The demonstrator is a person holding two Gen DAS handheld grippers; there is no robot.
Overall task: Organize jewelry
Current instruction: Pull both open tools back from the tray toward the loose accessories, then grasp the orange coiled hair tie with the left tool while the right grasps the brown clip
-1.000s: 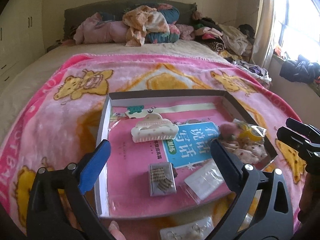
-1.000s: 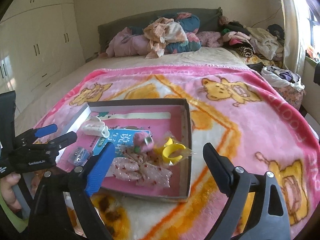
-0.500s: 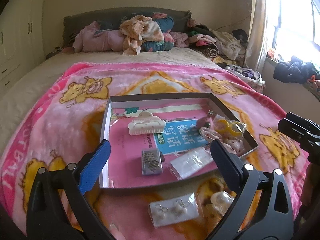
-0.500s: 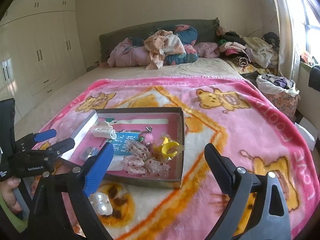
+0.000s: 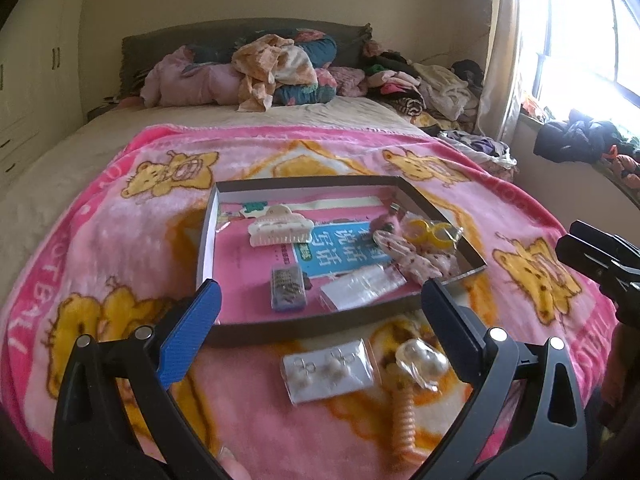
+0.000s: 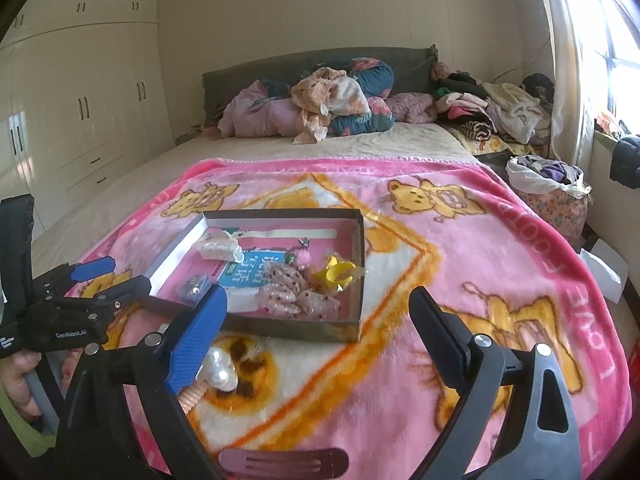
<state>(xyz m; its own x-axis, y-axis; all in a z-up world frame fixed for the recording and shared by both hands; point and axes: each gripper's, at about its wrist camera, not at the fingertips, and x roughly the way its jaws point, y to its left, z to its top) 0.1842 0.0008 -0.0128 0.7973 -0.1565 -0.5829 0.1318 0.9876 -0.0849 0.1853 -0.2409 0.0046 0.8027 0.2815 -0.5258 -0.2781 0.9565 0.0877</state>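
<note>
A shallow brown tray (image 5: 304,330) lies on the pink bear blanket. It holds a cream hair claw (image 5: 280,230), a small clear box of pins (image 5: 287,288), a clear packet (image 5: 362,286), a spotted pink bow (image 5: 416,258) and yellow rings (image 5: 434,232). In front of the tray lie an earring card (image 5: 328,370), a bagged pearl piece (image 5: 422,362) and an orange spiral tie (image 5: 402,424). My left gripper (image 5: 320,300) hovers open above the tray's near wall, empty. My right gripper (image 6: 318,304) is open and empty, near the tray's (image 6: 296,328) front right corner. A mauve hair clip (image 6: 284,462) lies below it.
Heaped clothes and bedding (image 6: 320,108) fill the head of the bed. A wardrobe (image 6: 80,112) lines the left wall. A bag of clothes (image 6: 548,184) stands at the bed's right side under the window. A hand (image 6: 16,376) holds the left gripper (image 6: 120,276).
Both grippers have drawn back from the tray toward the near end of the bed. The earring card, pearl piece and spiral tie have come into view. Both stay open.
</note>
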